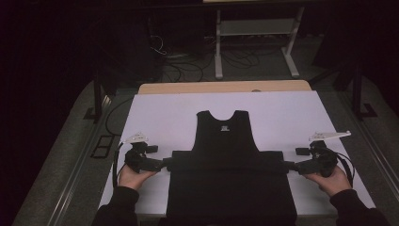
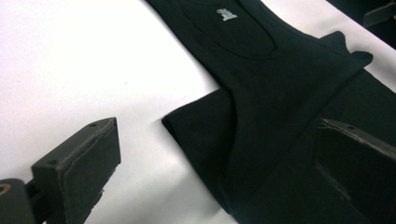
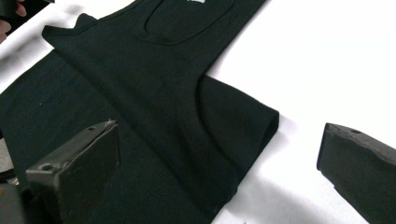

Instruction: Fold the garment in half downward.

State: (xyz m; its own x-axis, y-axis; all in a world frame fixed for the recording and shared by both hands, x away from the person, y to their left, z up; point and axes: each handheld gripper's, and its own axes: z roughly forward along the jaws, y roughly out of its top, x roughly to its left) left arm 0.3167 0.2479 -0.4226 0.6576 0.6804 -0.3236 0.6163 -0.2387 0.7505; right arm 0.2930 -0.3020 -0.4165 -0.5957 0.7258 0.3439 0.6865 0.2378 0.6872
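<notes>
At frame centre: black top [image 1: 227,155] flat on white sheet [image 1: 169,113], lower part folded up | lower left: left gripper [image 1: 165,164] released, jaws wide at fold's end | lower right: right gripper [image 1: 288,165] released likewise, nothing pinched.

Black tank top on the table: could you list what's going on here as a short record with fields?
garment: black tank top, lying flat with its neckline away from the person
fold: its lower part is doubled up, making a wide band across the middle
surface: white table
left hand-held gripper: open, at the left end of the fold, jaws not pressing on cloth
right hand-held gripper: open, at the right end of the fold, jaws not pressing on cloth
label: small white print inside the neckline
</notes>
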